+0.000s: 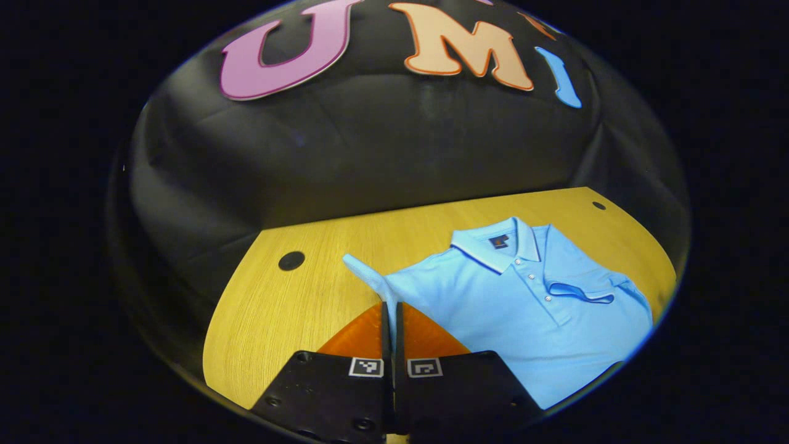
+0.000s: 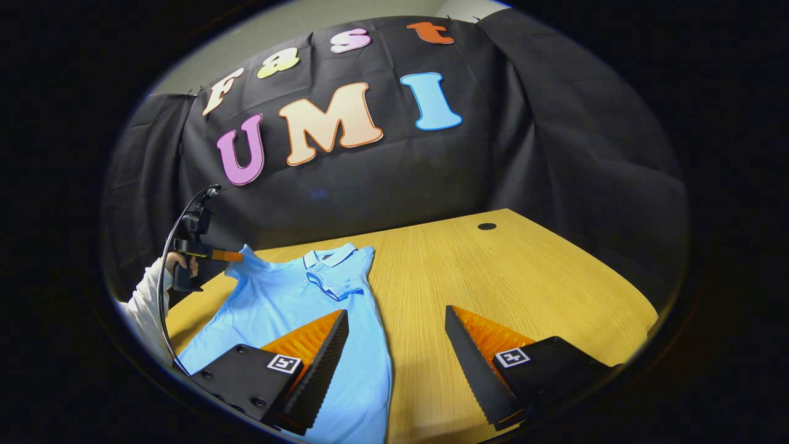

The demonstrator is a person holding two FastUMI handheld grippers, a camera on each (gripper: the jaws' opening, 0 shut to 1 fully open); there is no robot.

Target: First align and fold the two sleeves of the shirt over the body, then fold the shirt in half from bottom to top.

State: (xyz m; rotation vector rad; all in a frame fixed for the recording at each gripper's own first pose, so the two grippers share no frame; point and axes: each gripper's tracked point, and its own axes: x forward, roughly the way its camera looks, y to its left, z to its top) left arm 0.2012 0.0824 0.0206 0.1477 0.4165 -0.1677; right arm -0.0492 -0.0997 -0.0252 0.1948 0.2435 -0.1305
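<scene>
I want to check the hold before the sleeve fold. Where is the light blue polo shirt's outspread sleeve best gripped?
Grip it at the cuff end, coming in from the outer side over the wooden table. The outspread sleeve juts clear of the shirt body, so its tip offers a free edge. The left gripper appears closed right there.

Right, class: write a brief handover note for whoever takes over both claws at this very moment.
Left claw: shut on the shirt's sleeve, at the shirt's outer edge.
Right claw: open, holding nothing, above the shirt's lower edge and the table.
Shirt: lies flat, collar towards the booth wall.
Done: other sleeve already folded over the body.
Left: fold the held sleeve in, then fold bottom to top.
</scene>
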